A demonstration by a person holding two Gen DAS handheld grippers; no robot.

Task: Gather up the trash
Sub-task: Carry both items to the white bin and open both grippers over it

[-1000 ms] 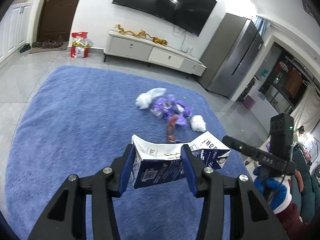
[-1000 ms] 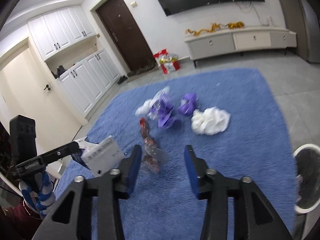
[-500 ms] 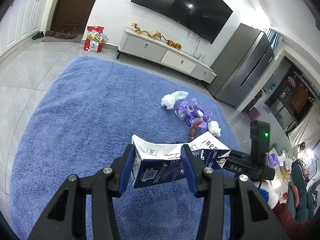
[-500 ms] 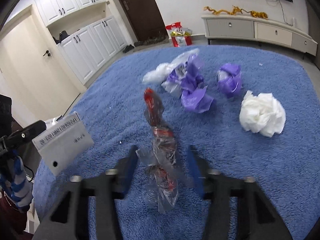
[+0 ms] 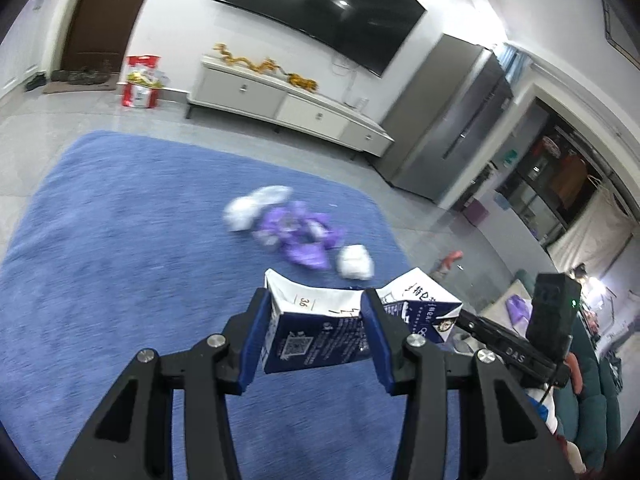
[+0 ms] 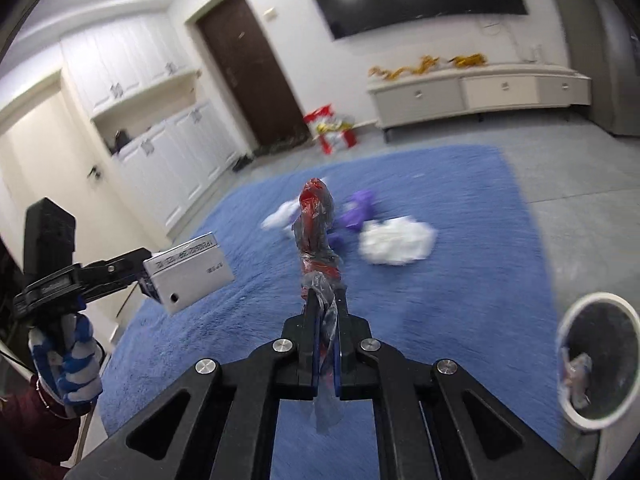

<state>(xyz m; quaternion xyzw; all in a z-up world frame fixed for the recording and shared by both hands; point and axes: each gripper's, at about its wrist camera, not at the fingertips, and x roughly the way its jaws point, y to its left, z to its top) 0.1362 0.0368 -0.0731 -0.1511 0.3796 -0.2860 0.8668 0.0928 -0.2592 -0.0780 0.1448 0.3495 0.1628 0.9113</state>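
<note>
Both claws loaded: left claw [image 5: 316, 332] clamps the milk carton [image 5: 320, 326], right claw [image 6: 325, 320] pinches the red plastic wrapper [image 6: 316, 232] aloft. Carry phase, I'd say; next, swing right and drop into the white bin [image 6: 600, 360]. Purple wrappers [image 5: 300, 236] and white tissue [image 6: 396, 240] wait on the blue rug [image 5: 120, 240], TV cabinet [image 5: 288, 108] behind

Home living room (television [image 5: 320, 16], rug [image 5: 120, 220])

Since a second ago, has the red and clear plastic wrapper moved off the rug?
Yes. The red and clear wrapper lay flat on the blue rug before; now the right gripper is shut on its lower end and it stands lifted, clear of the purple bags.
</note>
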